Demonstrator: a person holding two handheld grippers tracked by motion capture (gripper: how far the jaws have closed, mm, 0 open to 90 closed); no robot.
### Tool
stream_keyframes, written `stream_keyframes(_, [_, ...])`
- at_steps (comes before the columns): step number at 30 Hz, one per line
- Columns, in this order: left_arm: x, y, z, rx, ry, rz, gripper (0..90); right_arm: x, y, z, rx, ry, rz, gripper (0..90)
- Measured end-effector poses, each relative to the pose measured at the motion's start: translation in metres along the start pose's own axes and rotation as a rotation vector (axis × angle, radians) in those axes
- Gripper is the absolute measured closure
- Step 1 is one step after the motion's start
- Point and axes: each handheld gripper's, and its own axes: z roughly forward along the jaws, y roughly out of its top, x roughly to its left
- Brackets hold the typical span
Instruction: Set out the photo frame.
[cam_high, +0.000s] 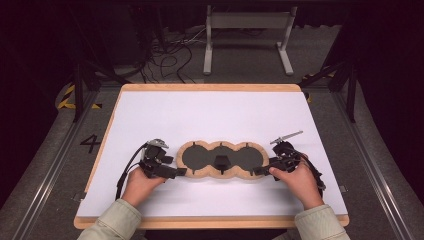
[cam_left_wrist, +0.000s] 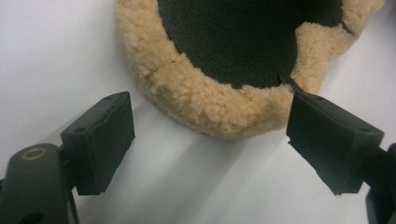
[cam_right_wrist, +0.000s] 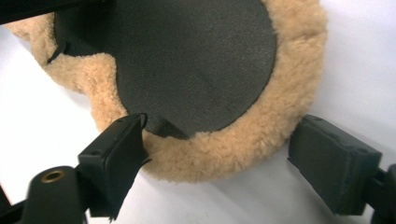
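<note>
White sheeting is covering the table (cam_high: 210, 110), and the fleece-rimmed mat (cam_high: 220, 160), three dark joined circles, is lying toward six o'clock. At its nine o'clock end your left gripper (cam_left_wrist: 210, 140) is standing wide open, gripping nothing. At three o'clock your right gripper (cam_right_wrist: 217, 149) is gaping wide around the fleece rim, pads not pressing.

This looks like a lab for testing. A white desk (cam_high: 210, 115) stands in a dark room. Loose cables (cam_high: 167, 60) lie on the grey floor (cam_high: 250, 62), beside a metal stand (cam_high: 247, 35) and yellow-black tape (cam_high: 67, 97).
</note>
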Motion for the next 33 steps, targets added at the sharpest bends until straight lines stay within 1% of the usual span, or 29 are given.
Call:
stream_keyframes(1, [-0.001,0.0,0.0,0.006,-0.003,-0.003,15.8,0.0,0.0,0.0,0.0,-0.002,-0.001,18.1])
stream_keyframes(2, [-0.002,0.001,0.001,0.0,-0.006,0.001,15.8,0.0,0.0,0.0,0.0,-0.002,-0.001,18.1])
stream_keyframes(5, [-0.005,0.001,0.004,0.005,-0.025,0.003,16.3,0.0,-0.001,0.0,-0.005,0.001,-0.003,18.1])
stream_keyframes(6, [-0.006,0.002,0.005,0.003,-0.026,0.011,16.9,0.0,-0.001,0.0,-0.006,0.002,-0.005,18.1])
stream_keyframes(8, [-0.008,0.003,0.006,0.013,-0.018,0.008,16.5,0.0,-0.001,0.0,-0.008,0.007,-0.011,18.1])
stream_keyframes(10, [-0.008,0.003,0.006,0.013,-0.021,0.004,16.4,-0.001,-0.002,0.0,-0.013,0.01,-0.012,18.1])
stream_keyframes(11, [-0.006,0.003,0.006,0.004,-0.026,0.008,16.4,-0.001,-0.003,0.0,-0.018,0.011,-0.015,17.9])
stream_keyframes(15, [-0.006,0.004,0.007,0.002,-0.03,-0.003,16.3,-0.001,-0.005,0.0,-0.026,0.012,-0.017,17.2])
stream_keyframes(16, [-0.006,0.004,0.006,0.005,-0.034,-0.005,16.2,-0.001,-0.005,0.0,-0.029,0.011,-0.02,15.4])
stream_keyframes(18, [-0.006,0.004,0.007,0.001,-0.039,-0.011,16.1,0.001,-0.006,0.002,-0.031,0.021,-0.012,8.6])
stream_keyframes(19, [-0.006,0.004,0.006,0.003,-0.046,-0.017,16.1,0.003,-0.005,0.003,-0.023,0.018,-0.013,7.3])
stream_keyframes(21, [-0.006,0.004,0.006,0.006,-0.044,-0.016,16.6,0.006,-0.004,0.004,-0.01,0.003,-0.004,7.5])
stream_keyframes(23, [-0.006,0.004,0.006,0.009,-0.04,-0.017,17.3,0.006,-0.004,0.003,-0.011,0.005,0.005,8.3])
stream_keyframes(25, [-0.007,0.004,0.007,0.005,-0.037,-0.021,17.4,0.006,-0.005,0.001,0.006,0.0,0.013,11.3])
stream_keyframes(27, [-0.007,0.004,0.007,0.004,-0.028,-0.014,17.3,0.007,-0.005,0.001,0.019,-0.006,0.003,11.3])
stream_keyframes(29, [-0.007,0.004,0.006,0.006,-0.042,-0.021,17.1,0.01,-0.004,0.002,0.028,-0.019,-0.003,11.4])
stream_keyframes(33, [-0.007,0.004,0.007,-0.001,-0.034,-0.028,17.3,0.011,-0.003,0.002,0.038,-0.029,-0.008,12.6])
